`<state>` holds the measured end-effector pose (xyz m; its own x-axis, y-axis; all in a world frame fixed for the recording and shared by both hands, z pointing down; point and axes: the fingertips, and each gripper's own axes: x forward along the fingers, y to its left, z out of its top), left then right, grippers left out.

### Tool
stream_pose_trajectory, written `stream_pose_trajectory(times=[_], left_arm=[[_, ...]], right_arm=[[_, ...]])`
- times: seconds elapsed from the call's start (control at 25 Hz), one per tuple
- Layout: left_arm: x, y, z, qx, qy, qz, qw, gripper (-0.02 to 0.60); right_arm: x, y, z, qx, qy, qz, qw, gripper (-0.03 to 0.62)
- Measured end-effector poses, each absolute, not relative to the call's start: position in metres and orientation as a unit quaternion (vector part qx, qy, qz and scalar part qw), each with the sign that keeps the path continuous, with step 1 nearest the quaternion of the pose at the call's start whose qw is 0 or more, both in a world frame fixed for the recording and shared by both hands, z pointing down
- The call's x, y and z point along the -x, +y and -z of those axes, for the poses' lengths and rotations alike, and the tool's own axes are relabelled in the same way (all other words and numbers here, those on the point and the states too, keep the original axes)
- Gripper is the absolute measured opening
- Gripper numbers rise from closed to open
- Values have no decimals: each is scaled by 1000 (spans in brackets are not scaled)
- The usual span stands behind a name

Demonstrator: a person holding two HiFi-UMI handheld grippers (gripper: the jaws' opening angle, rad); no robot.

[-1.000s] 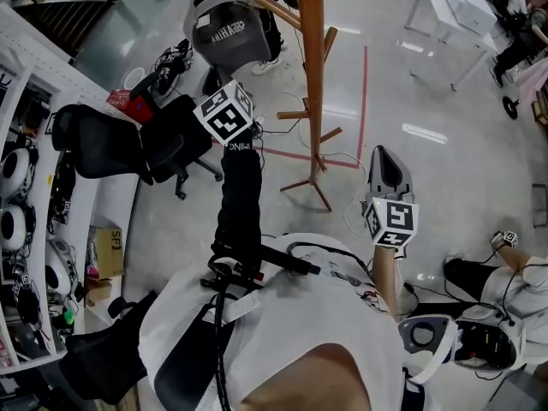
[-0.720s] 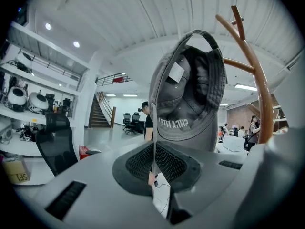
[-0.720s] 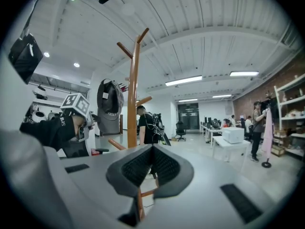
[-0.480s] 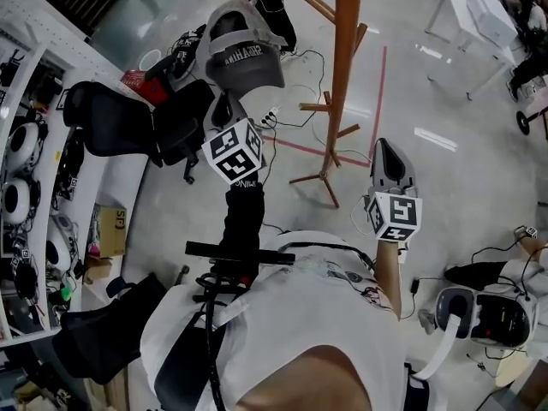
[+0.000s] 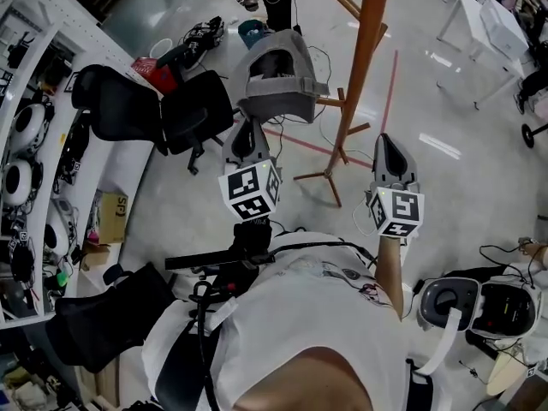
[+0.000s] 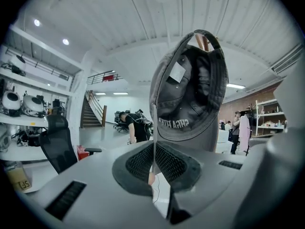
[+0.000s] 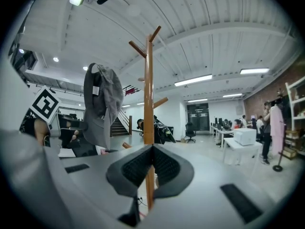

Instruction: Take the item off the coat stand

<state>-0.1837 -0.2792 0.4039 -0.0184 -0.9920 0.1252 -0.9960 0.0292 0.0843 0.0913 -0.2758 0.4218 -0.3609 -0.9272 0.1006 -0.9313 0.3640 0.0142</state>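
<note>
A grey cap (image 5: 278,88) hangs off the tip of my left gripper (image 5: 247,128), just left of the wooden coat stand (image 5: 370,41) and free of its pegs. In the left gripper view the cap (image 6: 190,89) fills the centre with its inside showing. The left gripper (image 6: 153,144) is shut on a thin edge of it. My right gripper (image 5: 388,150) is held up to the right of the stand's base, shut with nothing in it. From the right gripper (image 7: 151,149) I see the stand's pole (image 7: 149,94) straight ahead and the cap (image 7: 101,104) to its left.
Black office chairs (image 5: 141,114) stand at the left beside white shelves (image 5: 34,169) with gear. A white table (image 5: 490,24) is at the top right. Cables and a red tape line (image 5: 390,80) run on the floor by the stand's feet. Equipment (image 5: 492,306) lies at the bottom right.
My left gripper has drawn back toward my body with the cap, which now hangs lower and nearer than a second ago. The right gripper has kept its place.
</note>
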Motion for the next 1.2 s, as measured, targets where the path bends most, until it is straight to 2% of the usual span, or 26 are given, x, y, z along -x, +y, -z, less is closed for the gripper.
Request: stream_pose_trajectory(times=[1.2], left_arm=[[150, -250, -423, -710, -698, -21, 94, 18]], right_arm=[[-125, -256, -415, -625, -780, -20, 21, 5]])
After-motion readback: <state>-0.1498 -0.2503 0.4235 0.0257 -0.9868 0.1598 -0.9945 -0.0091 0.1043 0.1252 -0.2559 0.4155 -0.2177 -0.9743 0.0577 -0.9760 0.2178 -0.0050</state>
